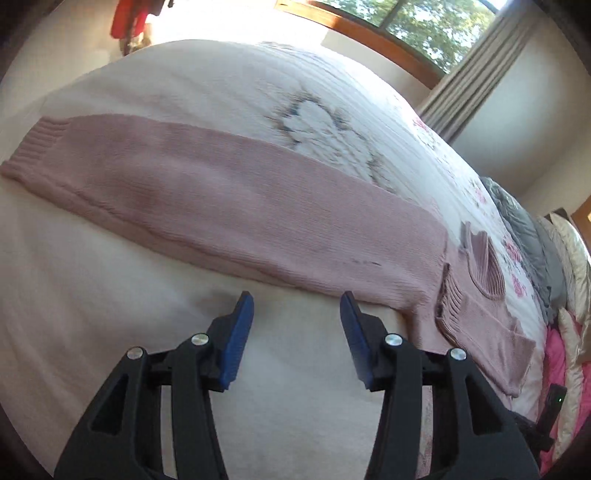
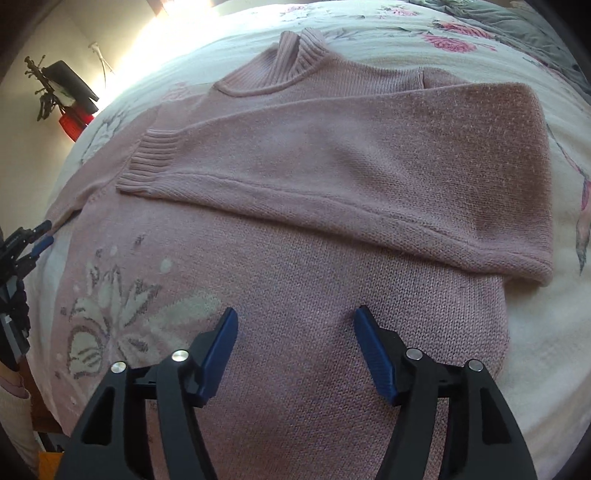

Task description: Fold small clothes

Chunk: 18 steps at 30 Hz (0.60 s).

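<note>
A pink knit sweater [image 2: 332, 295] lies flat on the bed, collar [image 2: 291, 55] away from me and a white flower pattern [image 2: 122, 317] on its body. One sleeve is folded across the chest, its ribbed cuff [image 2: 147, 162] pointing left. The other sleeve [image 1: 229, 206] stretches straight out over the bedspread, its cuff [image 1: 37, 144] at the far left. My left gripper [image 1: 297, 306] is open over bare bedspread, just short of that sleeve's near edge. My right gripper [image 2: 295, 321] hovers open above the sweater's lower body, holding nothing. The left gripper [image 2: 47, 233] also shows at the left edge.
The floral bedspread [image 2: 461, 40] covers the bed. Grey blankets [image 1: 532, 236] and pink and cream pillows [image 1: 561, 354] are piled at the head end. A window [image 1: 424, 26] and curtain [image 1: 476, 70] stand beyond. A person's sleeve [image 2: 14, 406] is at the lower left.
</note>
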Each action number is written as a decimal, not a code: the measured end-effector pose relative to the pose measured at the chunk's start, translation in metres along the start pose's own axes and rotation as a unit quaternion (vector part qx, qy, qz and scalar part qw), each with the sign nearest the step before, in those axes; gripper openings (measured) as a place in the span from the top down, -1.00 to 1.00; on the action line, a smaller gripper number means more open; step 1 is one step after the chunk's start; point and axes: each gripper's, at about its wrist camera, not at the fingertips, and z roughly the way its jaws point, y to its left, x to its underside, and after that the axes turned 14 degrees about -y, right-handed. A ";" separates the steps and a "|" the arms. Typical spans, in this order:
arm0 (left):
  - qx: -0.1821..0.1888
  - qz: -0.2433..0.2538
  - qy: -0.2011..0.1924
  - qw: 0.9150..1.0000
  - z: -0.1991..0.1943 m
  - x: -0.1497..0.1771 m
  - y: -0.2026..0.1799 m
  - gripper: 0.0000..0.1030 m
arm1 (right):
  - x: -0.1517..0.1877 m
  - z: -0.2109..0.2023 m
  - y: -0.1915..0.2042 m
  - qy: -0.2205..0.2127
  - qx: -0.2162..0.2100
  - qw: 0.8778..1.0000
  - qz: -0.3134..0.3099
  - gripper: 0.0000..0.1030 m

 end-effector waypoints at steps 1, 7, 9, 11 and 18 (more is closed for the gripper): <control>-0.003 -0.025 -0.007 1.000 -0.002 -0.006 0.019 0.06 | 0.000 0.002 0.001 -0.002 0.002 1.000 -0.003 -0.35; 0.009 -0.148 -0.048 0.988 -0.001 -0.039 0.096 0.22 | 0.000 0.008 0.002 -0.005 0.008 1.000 -0.005 -0.35; 0.012 -0.177 -0.061 0.982 0.003 -0.046 0.110 0.27 | 0.000 0.008 0.000 -0.005 0.006 1.000 -0.004 -0.35; 0.018 -0.199 -0.070 0.977 0.007 -0.051 0.119 0.30 | 0.000 0.008 -0.002 -0.005 0.002 1.000 0.000 -0.35; 0.020 -0.235 -0.090 0.968 0.019 -0.065 0.141 0.46 | -0.001 0.010 -0.001 -0.003 0.006 1.000 -0.005 -0.35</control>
